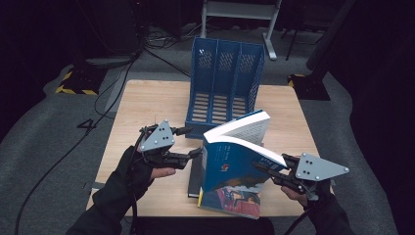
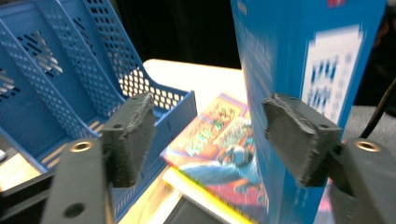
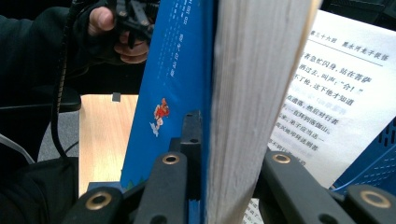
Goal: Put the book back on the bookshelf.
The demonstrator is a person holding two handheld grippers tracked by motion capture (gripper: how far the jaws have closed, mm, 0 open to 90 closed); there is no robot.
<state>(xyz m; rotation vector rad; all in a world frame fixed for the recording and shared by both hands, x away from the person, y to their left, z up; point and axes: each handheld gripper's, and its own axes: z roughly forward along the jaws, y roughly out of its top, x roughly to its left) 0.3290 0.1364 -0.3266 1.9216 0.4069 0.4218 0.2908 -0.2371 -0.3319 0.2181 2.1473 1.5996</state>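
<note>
Right gripper, black two-jaw claw under a grey three-cornered plate: jaws clamped on the thick blue-covered paperback book. The right gripper view shows one jaw flat against the blue cover and the other behind the cream page block; one printed page has fanned loose beyond the grip. The bite takes most of the block at the fore edge, likely so the book can be carried upright as one piece.

Left gripper: jaws stand wide with nothing between the pads. In the left gripper view one pad sits just beside the book's blue back cover, not pressing on it. I judge it free to steady or re-grip.

The book is tilted up off the light wooden table, its lower edge resting on or just above a second colourful-covered book that lies flat. Whether they touch, I cannot tell.

Behind stands the blue perforated plastic three-slot file rack, open side toward the person, all slots empty. The upright hold suits sliding the book spine-first into a slot.
</note>
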